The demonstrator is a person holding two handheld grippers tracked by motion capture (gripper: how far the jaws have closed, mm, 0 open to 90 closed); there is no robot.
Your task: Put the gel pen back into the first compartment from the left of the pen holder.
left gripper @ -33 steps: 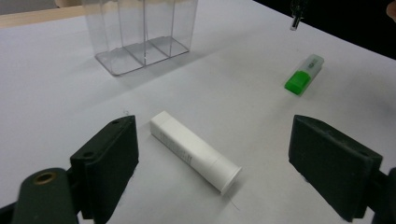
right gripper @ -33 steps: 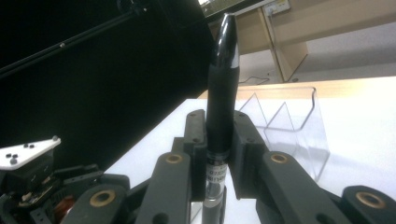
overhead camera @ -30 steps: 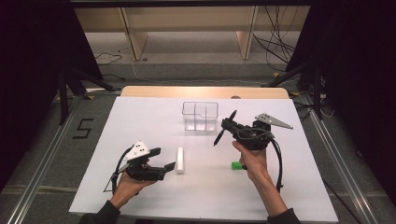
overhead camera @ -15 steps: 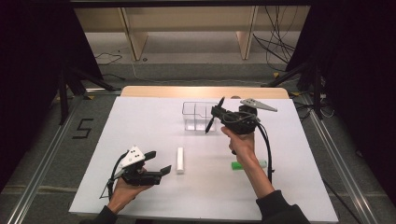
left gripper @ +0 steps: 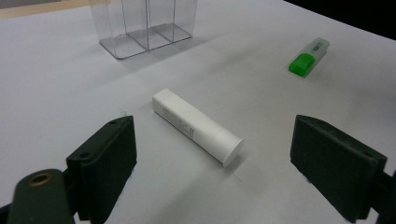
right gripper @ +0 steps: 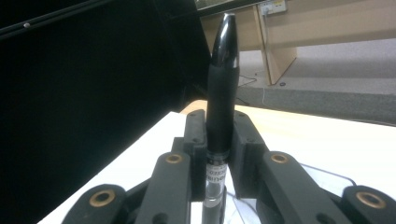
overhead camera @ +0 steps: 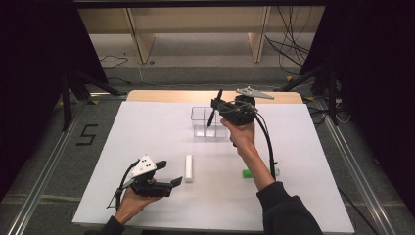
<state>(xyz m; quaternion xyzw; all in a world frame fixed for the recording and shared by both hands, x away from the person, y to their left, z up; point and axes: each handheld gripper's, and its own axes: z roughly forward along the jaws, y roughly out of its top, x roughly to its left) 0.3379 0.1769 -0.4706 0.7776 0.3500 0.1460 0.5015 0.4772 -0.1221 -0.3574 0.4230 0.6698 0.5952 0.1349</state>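
pen (right gripper: 221,93) clamped upright in the right gripper (overhead camera: 215,105), now carried forward above the clear divided box (overhead camera: 208,122) near the table's (overhead camera: 147,127) far edge; left gripper (overhead camera: 169,183) unmoved, spread wide beside the white tube (overhead camera: 188,168); green marker (overhead camera: 248,173) well apart, bare tabletop around

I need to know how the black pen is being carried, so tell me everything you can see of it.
The black pen is slim, with a glossy tapered cap, a matte barrel and a printed clear section lower down. The right tongs are shut on its middle, holding it nearly upright above the clear container, apart from the table.
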